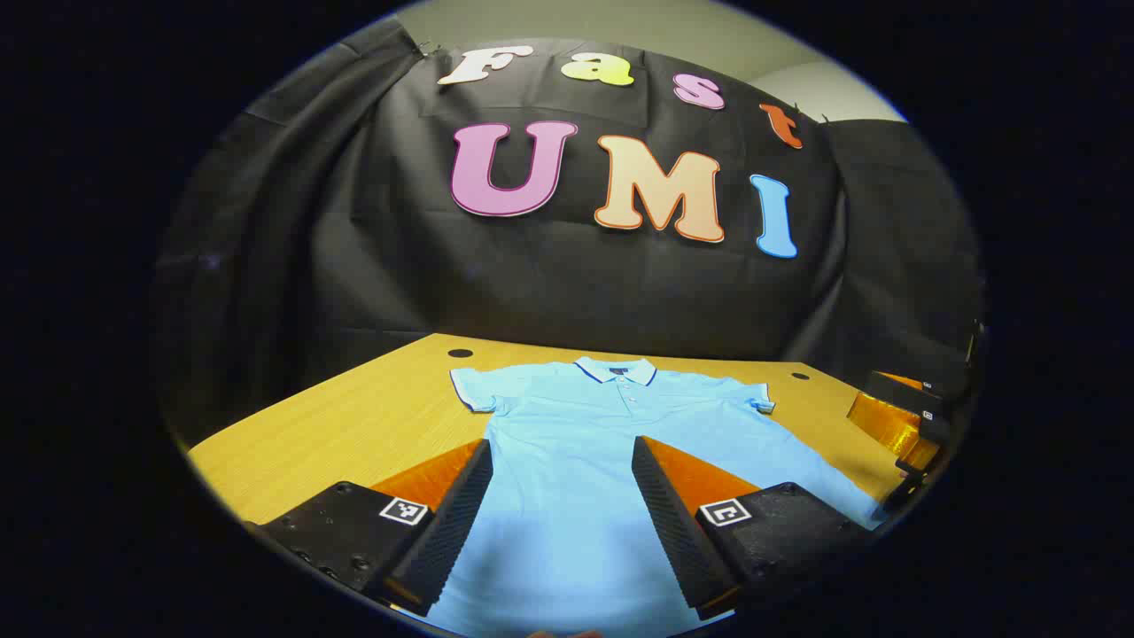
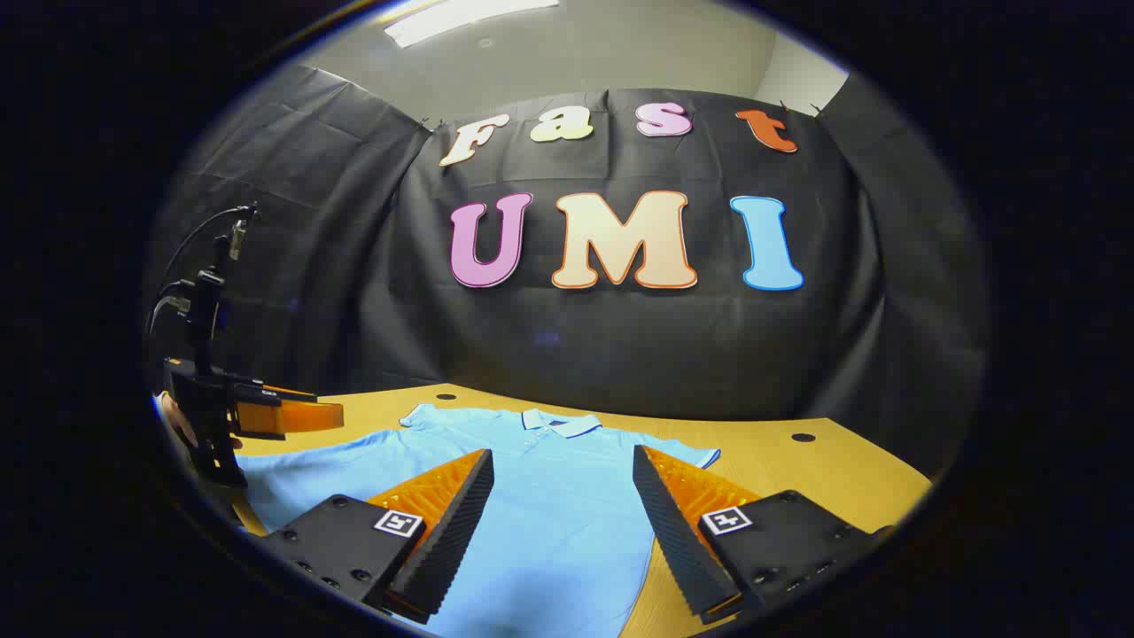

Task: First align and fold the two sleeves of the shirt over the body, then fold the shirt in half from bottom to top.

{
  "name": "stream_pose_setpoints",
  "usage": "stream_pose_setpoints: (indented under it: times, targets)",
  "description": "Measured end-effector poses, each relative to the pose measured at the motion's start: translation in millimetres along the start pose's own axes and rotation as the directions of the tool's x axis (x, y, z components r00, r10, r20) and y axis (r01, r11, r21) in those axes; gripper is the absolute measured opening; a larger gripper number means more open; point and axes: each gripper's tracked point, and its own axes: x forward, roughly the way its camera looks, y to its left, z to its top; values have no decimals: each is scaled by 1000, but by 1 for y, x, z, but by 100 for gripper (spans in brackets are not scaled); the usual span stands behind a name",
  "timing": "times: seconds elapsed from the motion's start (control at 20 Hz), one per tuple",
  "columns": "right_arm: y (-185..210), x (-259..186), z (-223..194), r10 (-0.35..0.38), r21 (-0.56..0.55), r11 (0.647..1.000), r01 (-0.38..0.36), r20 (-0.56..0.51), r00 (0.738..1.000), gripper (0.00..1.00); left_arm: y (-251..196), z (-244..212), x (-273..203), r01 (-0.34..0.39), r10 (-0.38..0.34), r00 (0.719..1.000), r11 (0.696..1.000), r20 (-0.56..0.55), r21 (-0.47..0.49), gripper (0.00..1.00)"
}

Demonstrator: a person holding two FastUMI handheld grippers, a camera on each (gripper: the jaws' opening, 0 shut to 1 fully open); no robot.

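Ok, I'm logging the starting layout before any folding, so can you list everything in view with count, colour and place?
shirt: one, light blue polo, spread flat on the table, collar toward the wall, both sleeves out to the sides
table: one, yellow wood-grain, under the shirt
holes: at least two, dark, along the table's far edge
backdrop cloth: one, black, behind the table
left gripper: one, open above the shirt's lower body
right gripper: one, open above the shirt's lower right part

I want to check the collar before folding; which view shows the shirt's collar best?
The left gripper view: the collar faces the camera squarely, with the button placket visible below. The right gripper view shows the same collar smaller and slightly from the side.
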Motion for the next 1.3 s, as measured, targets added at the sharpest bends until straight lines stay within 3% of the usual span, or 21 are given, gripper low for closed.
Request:
stream_pose_setpoints:
  times: [0.5, 1.3]
  targets:
    - [-18, 2, -1, -33, 68, 997, 35, -25, 999, 98, -1, -5, -2, 0, 0, 1000, 1000, -24, 9, 95]
    - [-17, -3, 11, -35, 67, 997, 35, 0, 999, 98, -16, -6, -8, 39, -38, 999, 999, -36, 21, 95]
